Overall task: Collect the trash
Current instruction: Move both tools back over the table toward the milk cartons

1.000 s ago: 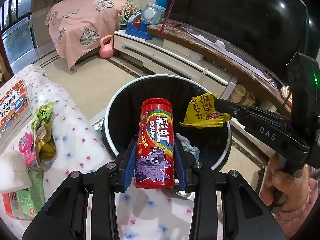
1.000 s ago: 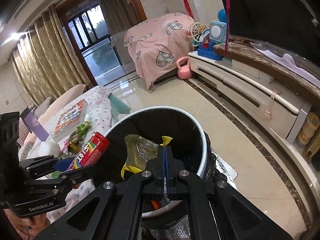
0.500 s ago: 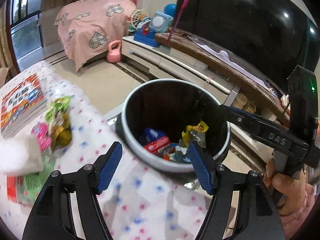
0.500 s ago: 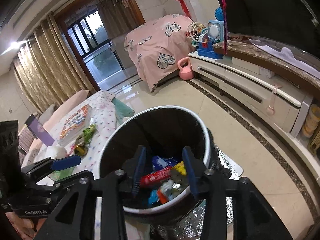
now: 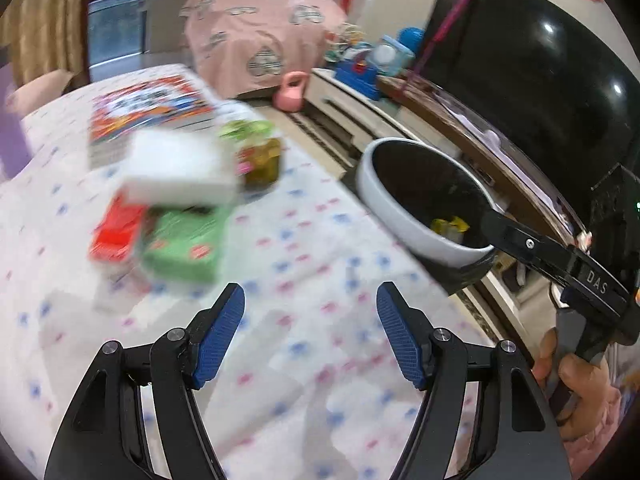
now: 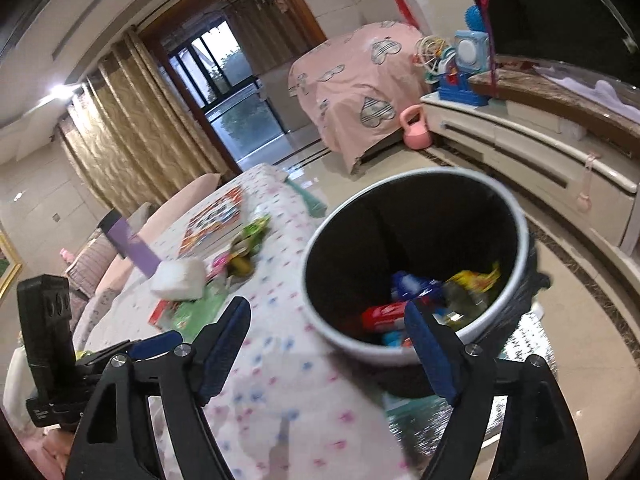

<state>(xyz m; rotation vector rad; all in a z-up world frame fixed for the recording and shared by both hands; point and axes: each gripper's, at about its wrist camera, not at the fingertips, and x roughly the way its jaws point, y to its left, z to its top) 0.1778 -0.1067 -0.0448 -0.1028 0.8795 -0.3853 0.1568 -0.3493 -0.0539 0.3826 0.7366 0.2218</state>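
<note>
Tablecloth (image 5: 312, 240) at 12 o'clock now fills my left tongs' (image 5: 310, 330) view; both tongs have just opened, empty. Can (image 6: 386, 314) and wrapper (image 6: 474, 280) lie binned (image 6: 404, 354); right tongs (image 6: 328, 350) spread.

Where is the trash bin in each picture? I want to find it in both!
Left wrist view: the trash bin sits right of centre, past the table edge, partly behind the other hand-held gripper's black arm.
Right wrist view: the trash bin fills the middle right, wrappers showing inside.
Shared landmark: the pink kettlebell on the floor beyond the bin.
</note>
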